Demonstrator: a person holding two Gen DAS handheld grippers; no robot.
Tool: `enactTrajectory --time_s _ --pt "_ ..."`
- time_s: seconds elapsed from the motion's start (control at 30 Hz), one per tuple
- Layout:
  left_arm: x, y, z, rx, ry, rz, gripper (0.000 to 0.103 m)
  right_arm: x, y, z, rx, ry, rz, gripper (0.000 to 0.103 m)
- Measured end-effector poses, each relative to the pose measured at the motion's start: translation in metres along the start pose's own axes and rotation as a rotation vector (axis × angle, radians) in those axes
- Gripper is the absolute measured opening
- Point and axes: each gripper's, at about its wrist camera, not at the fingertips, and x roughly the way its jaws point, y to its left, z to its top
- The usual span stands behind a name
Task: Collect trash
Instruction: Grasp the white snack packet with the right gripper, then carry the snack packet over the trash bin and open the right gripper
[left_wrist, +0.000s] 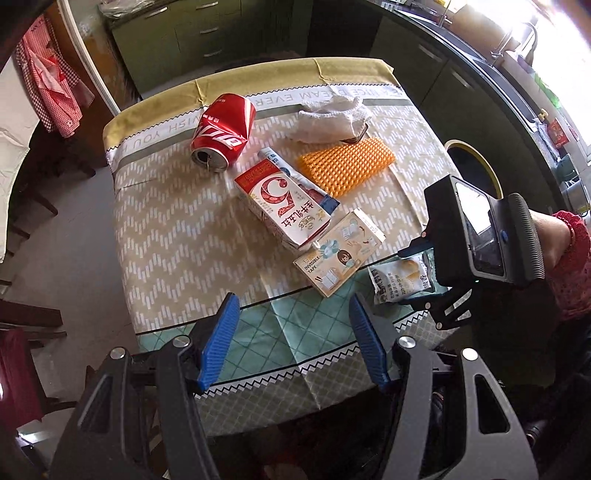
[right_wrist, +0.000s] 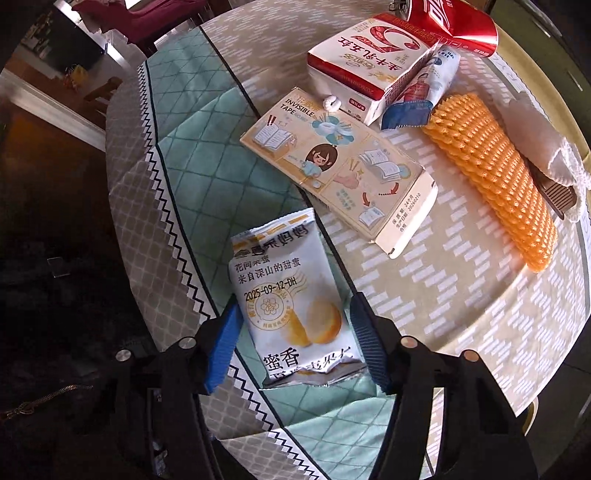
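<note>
My right gripper (right_wrist: 293, 343) has its fingers wide around the snack wrapper (right_wrist: 291, 306) on the worktop (right_wrist: 461, 314) at six o'clock (first pickup, I judge). Next: squeeze, then lift. My left gripper (left_wrist: 293, 339) hovers, fingers wide, holding nothing.

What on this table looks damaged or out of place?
The red can lies on its side, dented. The milk carton is squashed, lying on a wrapper. Nothing looks spilled.
</note>
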Motion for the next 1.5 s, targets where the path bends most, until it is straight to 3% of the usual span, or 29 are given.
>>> enactTrajectory --time_s 0.2,0.33,0.77,0.97,1.13,1.3,1.43,1.47,1.5 --pt "0.006 0.000 0.002 0.003 0.011 -0.006 0.060 0.003 0.005 0.001 0.001 -0.010 -0.004 0.057" --pt "0.011 -0.002 0.004 0.007 0.024 -0.007 0.060 0.002 0.006 -0.009 0.007 -0.024 -0.030 0.046" --pt "0.039 -0.002 0.026 -0.036 0.086 -0.020 0.061 -0.023 -0.025 -0.076 0.168 -0.112 -0.017 0.037" --pt "0.057 0.001 0.048 -0.101 0.119 -0.053 0.062 -0.064 -0.090 -0.127 0.408 -0.200 -0.050 0.037" --pt "0.064 -0.004 0.059 -0.105 0.128 -0.050 0.063 -0.085 -0.171 -0.209 0.706 -0.220 -0.115 0.037" --pt "0.072 -0.005 0.067 -0.118 0.148 -0.030 0.063 -0.068 -0.250 -0.291 0.964 -0.175 -0.165 0.037" --pt "0.076 -0.006 0.072 -0.128 0.161 -0.017 0.063 -0.041 -0.290 -0.326 1.087 -0.134 -0.176 0.038" --pt "0.077 -0.006 0.073 -0.129 0.166 -0.013 0.063 -0.035 -0.298 -0.333 1.109 -0.122 -0.182 0.041" --pt "0.079 -0.006 0.075 -0.133 0.171 -0.008 0.064 -0.032 -0.305 -0.338 1.128 -0.117 -0.188 0.053"
